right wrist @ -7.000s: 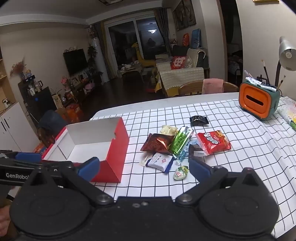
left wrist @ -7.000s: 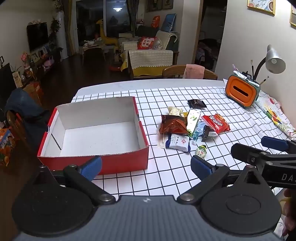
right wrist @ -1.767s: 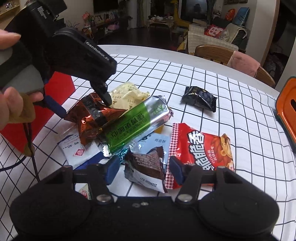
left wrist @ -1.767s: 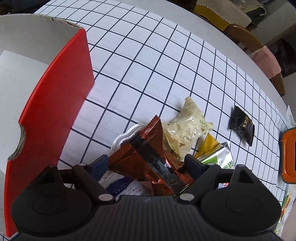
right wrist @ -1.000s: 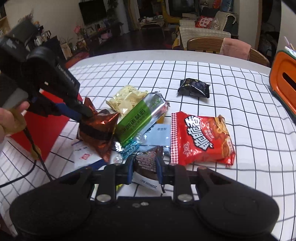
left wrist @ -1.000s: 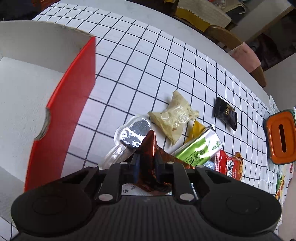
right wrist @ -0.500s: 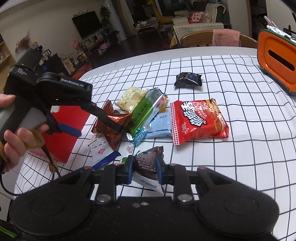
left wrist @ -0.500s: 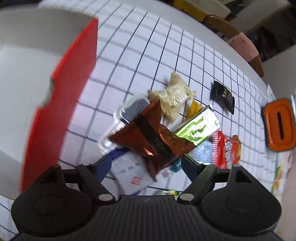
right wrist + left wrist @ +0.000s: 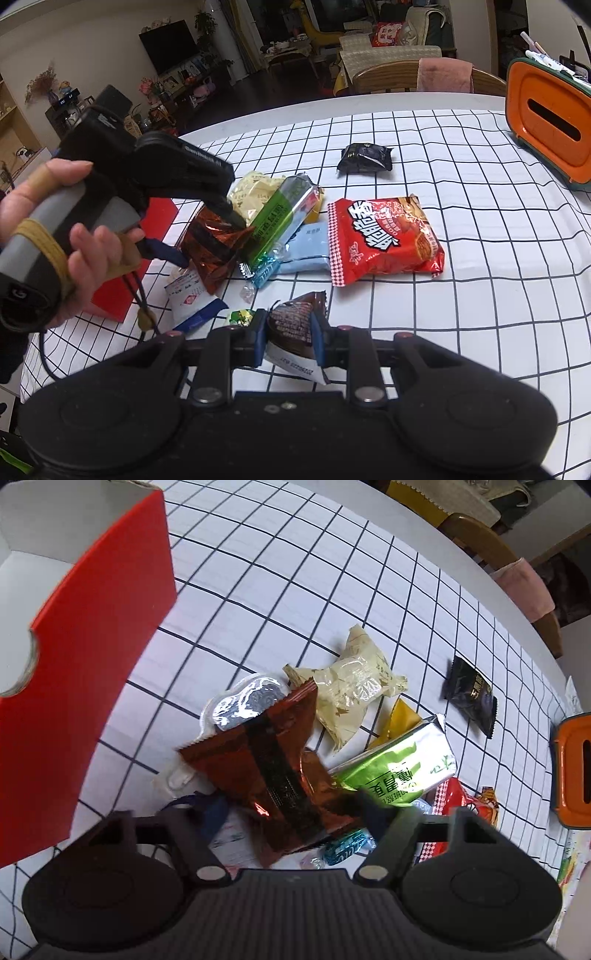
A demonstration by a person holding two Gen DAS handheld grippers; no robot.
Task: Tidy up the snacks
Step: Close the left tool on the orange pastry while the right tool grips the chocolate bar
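Observation:
A copper-brown foil packet [image 9: 273, 760] lies on the snack pile, with my left gripper [image 9: 291, 808] astride its near end. Its jaws are closing, the packet between them; I see no firm press. The right wrist view shows that left gripper [image 9: 208, 240] held by a hand, fingers on either side of the same packet [image 9: 218, 243]. My right gripper [image 9: 288, 339] is shut on a dark brown chocolate packet [image 9: 295, 325], held just above the checked cloth. The red box [image 9: 92, 664] with a white inside stands to the left.
The pile holds a green packet [image 9: 277, 221], a cream packet [image 9: 351, 690], a red chip bag [image 9: 380, 240], a pale blue packet [image 9: 306, 251] and a white-and-blue one [image 9: 188, 295]. A black packet [image 9: 365, 158] lies apart. An orange tissue box [image 9: 546, 110] stands far right.
The left gripper let go of the copper packet, which dropped back on the pile, then came down closer with its fingers narrowing around it. The right gripper kept the brown packet and drew back.

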